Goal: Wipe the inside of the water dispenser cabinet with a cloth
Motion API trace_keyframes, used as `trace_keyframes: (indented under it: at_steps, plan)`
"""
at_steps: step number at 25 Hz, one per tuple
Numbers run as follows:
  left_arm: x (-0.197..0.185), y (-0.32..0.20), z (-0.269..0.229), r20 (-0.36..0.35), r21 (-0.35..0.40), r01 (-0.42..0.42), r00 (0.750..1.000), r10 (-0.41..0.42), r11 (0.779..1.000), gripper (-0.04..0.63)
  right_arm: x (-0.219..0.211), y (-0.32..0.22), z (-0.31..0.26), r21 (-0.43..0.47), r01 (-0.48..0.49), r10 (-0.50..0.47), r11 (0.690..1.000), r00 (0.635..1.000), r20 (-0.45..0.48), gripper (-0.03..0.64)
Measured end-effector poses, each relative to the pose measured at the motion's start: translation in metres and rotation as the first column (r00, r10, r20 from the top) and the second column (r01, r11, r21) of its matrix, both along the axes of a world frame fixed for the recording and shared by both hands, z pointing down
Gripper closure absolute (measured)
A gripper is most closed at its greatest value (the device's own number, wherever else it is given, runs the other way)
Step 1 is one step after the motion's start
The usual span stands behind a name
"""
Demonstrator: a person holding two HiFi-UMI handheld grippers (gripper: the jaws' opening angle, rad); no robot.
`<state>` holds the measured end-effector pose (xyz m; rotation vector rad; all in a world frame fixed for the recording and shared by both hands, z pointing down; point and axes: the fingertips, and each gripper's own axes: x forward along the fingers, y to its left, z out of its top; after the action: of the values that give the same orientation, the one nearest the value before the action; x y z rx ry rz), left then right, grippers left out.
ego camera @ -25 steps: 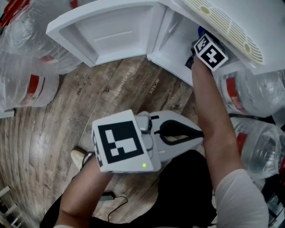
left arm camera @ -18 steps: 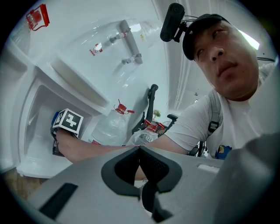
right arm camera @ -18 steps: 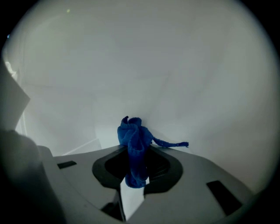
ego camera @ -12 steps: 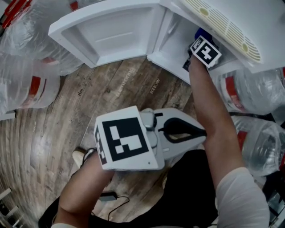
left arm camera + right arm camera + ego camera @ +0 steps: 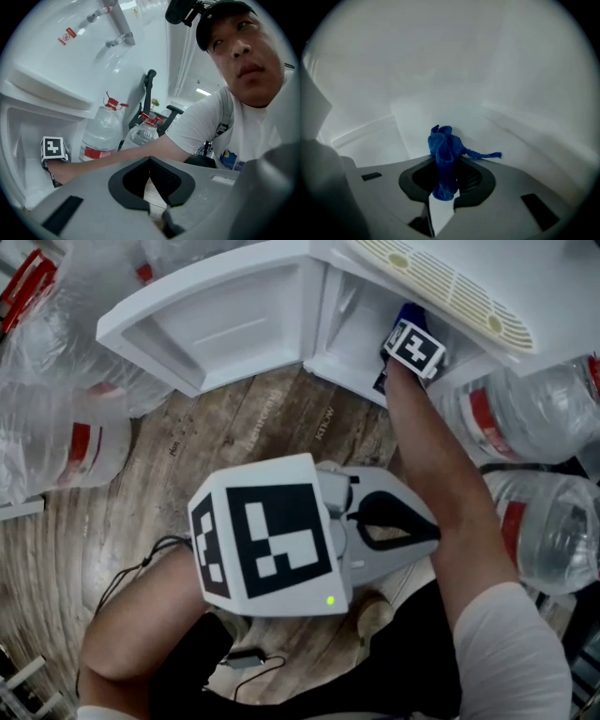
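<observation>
The water dispenser cabinet (image 5: 349,338) stands open on the wooden floor (image 5: 234,442), with its white door (image 5: 225,320) swung out to my left. Its inner walls look like smooth, hard plastic, so I think they can take firm pressing without harm. Big water bottles (image 5: 525,418) crowd just beside the cabinet on the right, and more lie at the left. I judge that they leave my right arm little room to move sideways. My left gripper (image 5: 427,524) hangs in front of my body, well apart from the cabinet, with its jaws together and nothing between them. My right gripper (image 5: 445,161) is inside the cabinet, and its jaws are pinched on the blue cloth (image 5: 444,145). The cloth is bunched up close to the white back wall; if it touches, I cannot tell. It looks soft, light and limp, with one loose thread sticking out to the side. The hold in the middle of the bunch seems good to me, but such a small wad probably cleans only a narrow strip.
</observation>
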<state>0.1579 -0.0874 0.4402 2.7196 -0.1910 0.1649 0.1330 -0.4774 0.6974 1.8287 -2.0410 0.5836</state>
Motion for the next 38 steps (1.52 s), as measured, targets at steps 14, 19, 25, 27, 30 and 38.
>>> trace_keyframes:
  at_steps: [14,19,25,27,30,38]
  plan:
    - [-0.009,-0.001,-0.038,0.070,0.051,-0.147,0.987,0.143,0.988,0.592,0.008,0.014,-0.020,0.084,-0.073,0.066,0.994,0.994,0.084,0.541]
    - [-0.012,0.026,-0.046,-0.007,0.060,-0.241,0.970,0.242,0.969,0.592,0.008,0.025,-0.050,0.161,-0.125,0.106,0.979,0.987,0.121,0.541]
    - [-0.024,0.034,-0.043,-0.062,0.070,-0.279,0.957,0.283,0.958,0.592,0.013,0.015,-0.063,0.176,-0.190,0.166,0.966,0.976,0.139,0.541]
    - [-0.034,0.034,-0.037,-0.053,0.077,-0.285,0.956,0.289,0.956,0.592,0.014,0.009,-0.060,0.172,-0.213,0.192,0.962,0.972,0.132,0.541]
    - [-0.050,0.028,-0.032,-0.055,0.064,-0.240,0.968,0.244,0.969,0.592,0.016,0.005,-0.049,0.148,-0.242,0.226,0.959,0.967,0.115,0.541]
    - [-0.067,0.029,-0.045,-0.124,0.046,-0.231,0.964,0.235,0.972,0.592,0.030,0.025,0.002,0.001,-0.331,0.328,0.944,0.934,0.143,0.541]
